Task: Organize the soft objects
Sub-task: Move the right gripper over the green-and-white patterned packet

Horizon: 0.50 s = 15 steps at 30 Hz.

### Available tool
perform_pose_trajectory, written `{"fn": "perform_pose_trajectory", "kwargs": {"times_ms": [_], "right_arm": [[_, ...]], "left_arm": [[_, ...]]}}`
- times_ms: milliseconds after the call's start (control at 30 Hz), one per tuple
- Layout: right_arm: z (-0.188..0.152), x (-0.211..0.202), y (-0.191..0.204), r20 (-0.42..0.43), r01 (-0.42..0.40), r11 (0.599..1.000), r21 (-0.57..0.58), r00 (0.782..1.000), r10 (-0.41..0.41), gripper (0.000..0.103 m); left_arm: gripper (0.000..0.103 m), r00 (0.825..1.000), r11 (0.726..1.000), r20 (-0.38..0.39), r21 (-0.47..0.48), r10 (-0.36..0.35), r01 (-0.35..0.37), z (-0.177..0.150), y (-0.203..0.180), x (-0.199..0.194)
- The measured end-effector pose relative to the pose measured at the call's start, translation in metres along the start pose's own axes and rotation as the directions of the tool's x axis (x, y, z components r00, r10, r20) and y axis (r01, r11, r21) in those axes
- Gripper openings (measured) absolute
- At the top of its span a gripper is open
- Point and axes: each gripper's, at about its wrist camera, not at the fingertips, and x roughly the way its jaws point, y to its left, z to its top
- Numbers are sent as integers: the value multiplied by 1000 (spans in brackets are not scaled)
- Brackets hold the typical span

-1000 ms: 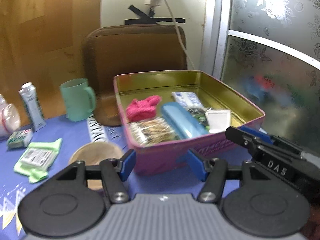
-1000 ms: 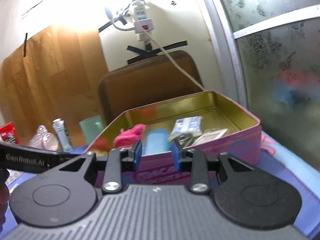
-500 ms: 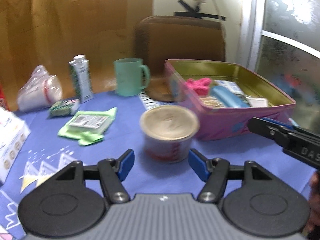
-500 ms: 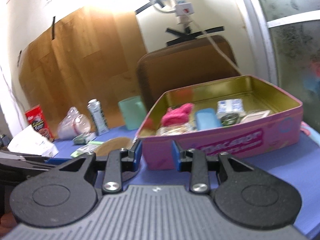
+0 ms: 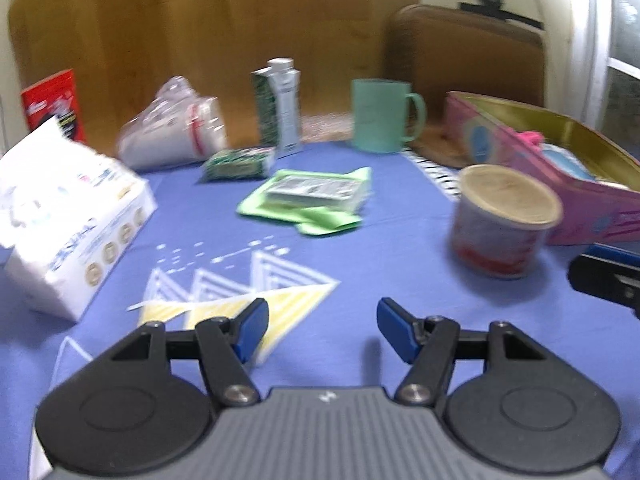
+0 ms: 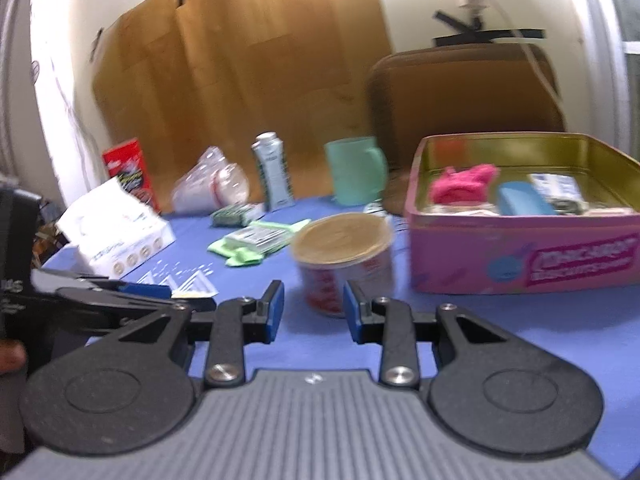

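Hovering with jaws parted and empty, left gripper (image 5: 320,330) and right gripper (image 6: 313,310); pink tin's (image 6: 520,256) label blurs unreadable.

A green cloth (image 5: 316,216) lies flat on the blue tablecloth (image 5: 360,252), with 1 small white packet (image 5: 314,192) on top of it. A pink fuzzy cloth (image 6: 464,182) sits bunched up inside the pink tin box (image 6: 520,256), near its left end.
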Motion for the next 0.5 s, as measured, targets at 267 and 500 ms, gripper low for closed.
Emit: {"fn": "perform_pose_trajectory", "kwargs": {"times_ms": [267, 500], "right_arm": [[0, 25, 31, -64, -72, 996, -44, 996, 69, 36], [10, 55, 55, -116, -127, 988, -89, 987, 116, 36]], "left_arm": [[70, 997, 997, 2, -11, 78, -78, -3, 40, 11], [70, 984, 984, 34, -44, 173, -172, 0, 87, 15]]}}
